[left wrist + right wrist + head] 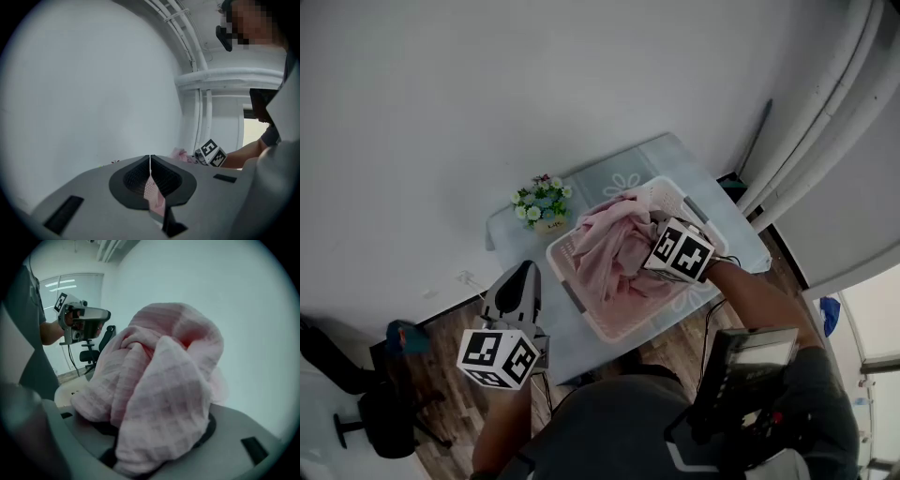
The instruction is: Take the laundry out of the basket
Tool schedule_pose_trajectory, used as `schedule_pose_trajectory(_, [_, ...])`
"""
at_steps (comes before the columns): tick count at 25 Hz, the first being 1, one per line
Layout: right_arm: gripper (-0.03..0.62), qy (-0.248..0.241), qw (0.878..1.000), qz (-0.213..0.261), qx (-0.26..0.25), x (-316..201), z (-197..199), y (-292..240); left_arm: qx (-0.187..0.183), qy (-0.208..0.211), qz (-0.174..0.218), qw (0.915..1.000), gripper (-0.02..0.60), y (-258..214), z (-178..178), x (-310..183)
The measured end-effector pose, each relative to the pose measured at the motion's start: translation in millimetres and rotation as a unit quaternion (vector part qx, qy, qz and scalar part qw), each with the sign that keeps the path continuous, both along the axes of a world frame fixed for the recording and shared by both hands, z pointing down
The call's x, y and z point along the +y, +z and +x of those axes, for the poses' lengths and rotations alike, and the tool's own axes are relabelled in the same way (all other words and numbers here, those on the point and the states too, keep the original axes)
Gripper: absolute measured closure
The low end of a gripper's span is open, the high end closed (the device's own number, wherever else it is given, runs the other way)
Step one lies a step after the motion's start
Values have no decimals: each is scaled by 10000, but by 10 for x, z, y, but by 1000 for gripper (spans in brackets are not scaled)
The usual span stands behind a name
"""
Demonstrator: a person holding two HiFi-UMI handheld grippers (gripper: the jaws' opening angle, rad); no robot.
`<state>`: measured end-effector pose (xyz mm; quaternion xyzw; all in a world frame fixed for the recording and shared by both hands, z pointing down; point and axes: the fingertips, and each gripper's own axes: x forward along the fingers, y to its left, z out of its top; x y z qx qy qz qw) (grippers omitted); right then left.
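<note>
A white laundry basket [565, 277] stands on the table and holds a heap of pink laundry [609, 248]. My right gripper [663, 240] is inside the basket on the right, and its marker cube covers the jaws from above. In the right gripper view the jaws are closed round a thick bunch of the pink checked cloth [164, 371], which fills the right gripper [154, 437] and hides its pads. My left gripper [524, 269] hangs off the table's near left corner, away from the basket. In its own view the left gripper [150, 161] has its jaws meeting in a thin line.
The table [609, 183] wears a pale blue cloth, and a small pot of flowers [542, 204] sits at its far left corner. A plain wall lies beyond. White pipes [825, 122] run down the right side. A black office chair [366, 403] stands on the wood floor at lower left.
</note>
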<state>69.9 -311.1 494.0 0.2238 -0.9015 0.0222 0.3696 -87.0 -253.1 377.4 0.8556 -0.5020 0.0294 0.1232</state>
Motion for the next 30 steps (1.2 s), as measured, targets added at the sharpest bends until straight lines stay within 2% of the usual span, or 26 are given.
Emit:
schedule_pose_trajectory(5, [287,450,9937,416,-934,61,211,-692,89,35,207,9997,571,-231,172,-84])
schedule_pose_trajectory(13, [286,1249,9630,1272,-2021,296,550,-1736,216,444,576,9971,571,-513,472,-54])
schedule_pose_trajectory(16, [286,1637,9459,1650,-2263,454,803,-2079,267,816,684,9940,571,-665,735,-30])
schedule_pose_trajectory(20, [286,2309,9194,2057,-2430,745,1158,-2418,330,1429,968,9844,571,-913,1105,74])
schedule_pose_trajectory(25, [286,3105,8851,2272,-2618,1021,1328,-2622,321,1991,1154,9726,571,-1056,1246,151])
schedule_pose_trajectory(30, [284,4048,8375,2563,-2627,1775,1926,-2729,333,2649,1202,9562,572,-1171,1827,607])
